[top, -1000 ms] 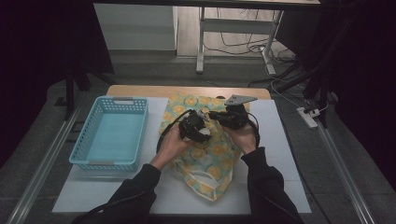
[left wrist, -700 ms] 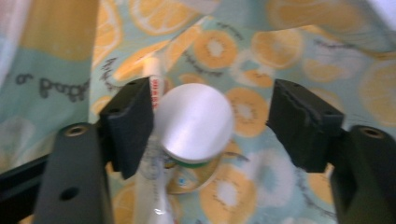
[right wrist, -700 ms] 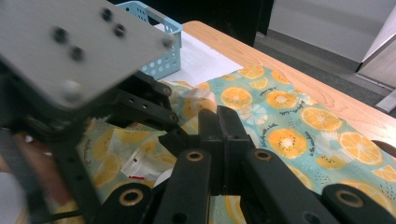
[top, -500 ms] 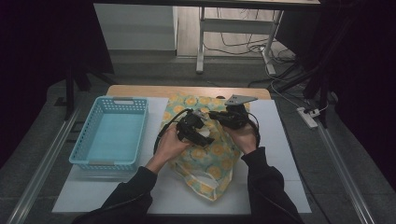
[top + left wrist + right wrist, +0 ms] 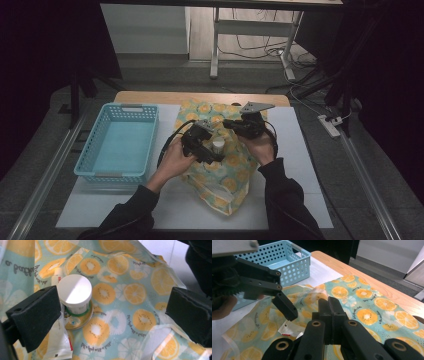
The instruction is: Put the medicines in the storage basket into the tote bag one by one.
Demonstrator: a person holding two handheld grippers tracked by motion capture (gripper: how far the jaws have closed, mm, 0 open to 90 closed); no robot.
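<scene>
Jar (image 5: 75, 293) with a white screw lid stands upright inside one fruit-print bag (image 5: 227, 165), and we count just one such jar; it sits on a round tin (image 5: 81, 320) with a green ring around its base. We see one white tube (image 5: 58, 273) with red print just behind it and one white sachet (image 5: 61, 340) with a red edge in front of it. The print on these is too small for us to read. Along the bag's fabric, between orange slices and white flowers, run lines of small dark script whose words we cannot make out.

We hold two tools. Our left tool (image 5: 207, 147) hangs over the bag's mouth, and its jaws have just been opening; in the left gripper view its two black pads (image 5: 37, 315) stand wide apart with the jar next to the left one, untouched and free. Our right tool (image 5: 235, 125) has its jaws pressed together at the bag's upper rim; in the right gripper view a fold of the fabric seems caught between them, though we cannot be sure.

One light blue perforated basket (image 5: 120, 145) rests on the white surface (image 5: 305, 170) to the left of the bag, well apart from the jar.
</scene>
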